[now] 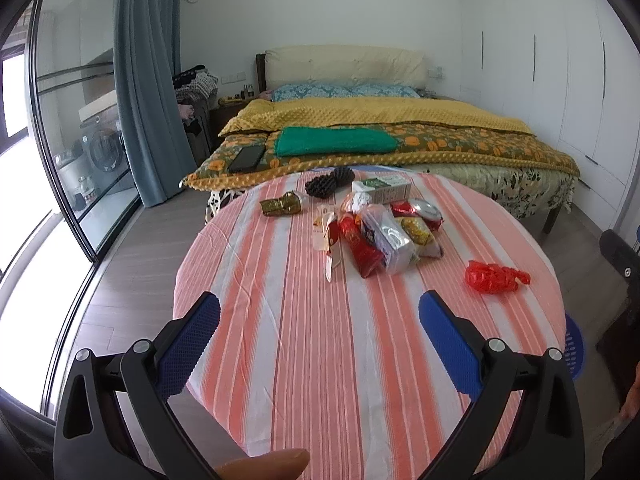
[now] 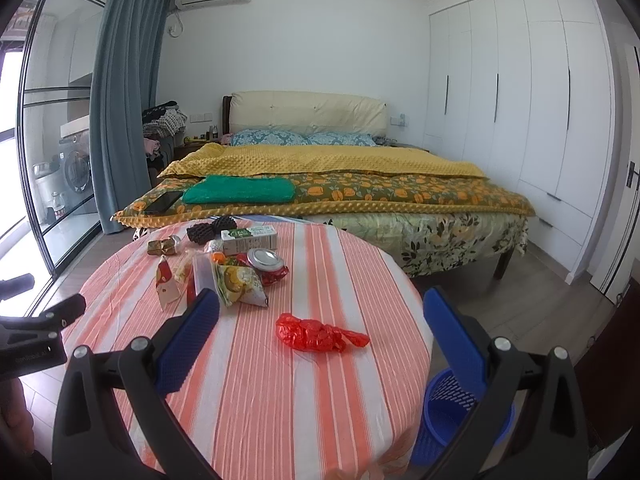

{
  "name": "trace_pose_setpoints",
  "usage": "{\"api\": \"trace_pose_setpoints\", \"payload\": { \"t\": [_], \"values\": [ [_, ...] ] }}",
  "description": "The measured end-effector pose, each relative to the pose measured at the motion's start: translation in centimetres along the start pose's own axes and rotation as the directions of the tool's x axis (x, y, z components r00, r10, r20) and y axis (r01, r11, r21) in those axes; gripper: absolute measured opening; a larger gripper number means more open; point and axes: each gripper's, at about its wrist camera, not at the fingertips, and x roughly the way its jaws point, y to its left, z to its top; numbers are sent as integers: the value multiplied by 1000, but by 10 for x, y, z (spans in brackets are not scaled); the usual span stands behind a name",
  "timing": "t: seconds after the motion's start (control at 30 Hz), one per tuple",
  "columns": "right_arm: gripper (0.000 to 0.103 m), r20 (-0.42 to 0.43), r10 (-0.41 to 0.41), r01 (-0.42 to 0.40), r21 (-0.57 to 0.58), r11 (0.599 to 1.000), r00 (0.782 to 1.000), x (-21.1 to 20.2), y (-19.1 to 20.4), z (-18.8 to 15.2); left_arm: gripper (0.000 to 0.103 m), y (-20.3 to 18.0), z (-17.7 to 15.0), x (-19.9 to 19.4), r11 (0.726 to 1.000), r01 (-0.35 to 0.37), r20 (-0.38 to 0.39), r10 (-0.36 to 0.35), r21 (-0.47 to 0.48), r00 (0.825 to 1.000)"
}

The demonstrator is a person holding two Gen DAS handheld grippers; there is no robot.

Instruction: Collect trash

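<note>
A round table with a pink striped cloth carries a pile of trash: snack wrappers, a crushed can, a green-white carton, a gold wrapper and black foam netting. A crumpled red plastic bag lies apart, nearer me. My left gripper is open and empty above the near table. My right gripper is open and empty, with the red bag between and just beyond its fingers.
A blue mesh waste basket stands on the floor at the table's right edge. A bed lies behind the table. White wardrobes line the right wall. A curtain and glass partition are at left.
</note>
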Motion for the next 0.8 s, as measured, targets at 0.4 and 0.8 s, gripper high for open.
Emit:
{"api": "trace_pose_setpoints", "payload": {
  "t": [0.4, 0.8],
  "values": [
    [98, -175, 9, -6, 15, 1000, 985, 65, -1, -57, 99, 14, -1, 97, 999, 32, -101, -33, -16, 994],
    [98, -234, 3, 1, 15, 1000, 972, 90, -11, -72, 80, 25, 31, 209, 998, 43, -211, -52, -49, 976]
  ]
}}
